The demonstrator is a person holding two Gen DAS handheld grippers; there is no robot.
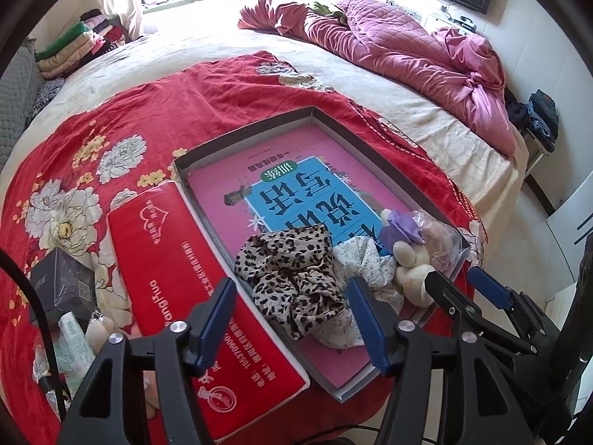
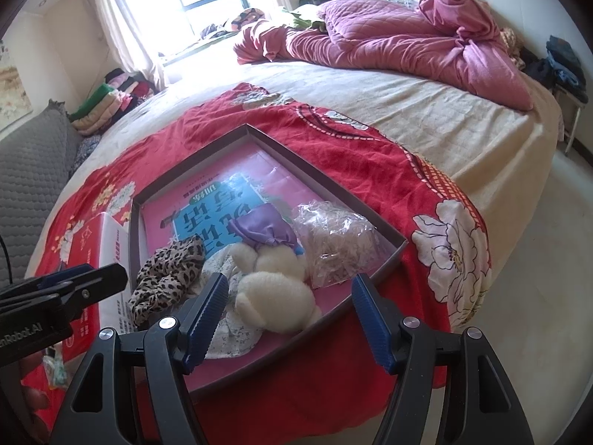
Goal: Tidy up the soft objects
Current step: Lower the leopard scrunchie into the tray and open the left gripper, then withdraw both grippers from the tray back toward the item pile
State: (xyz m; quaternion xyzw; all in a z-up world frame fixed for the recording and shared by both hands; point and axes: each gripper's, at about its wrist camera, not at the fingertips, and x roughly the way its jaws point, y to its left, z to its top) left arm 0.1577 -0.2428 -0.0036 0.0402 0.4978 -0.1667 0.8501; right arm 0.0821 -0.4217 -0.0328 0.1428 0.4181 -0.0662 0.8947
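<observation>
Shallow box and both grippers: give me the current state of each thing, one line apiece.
Shallow box: open, lidless, on the red floral blanket.
Leopard scarf: crumpled, inside the box.
White floral cloth: bunched, in the box.
Plush toy: lying in the box, purple cloth at its head.
Clear plastic bag: crinkled, in the box's corner.
Left gripper: open, empty.
Right gripper: open, empty.

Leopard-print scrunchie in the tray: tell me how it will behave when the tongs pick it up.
The leopard-print scrunchie looks like gathered, crumpled fabric, so it will probably flop and sag rather than hold shape. It seems light. It overlaps the pale floral cloth, which might drag along with it.
</observation>
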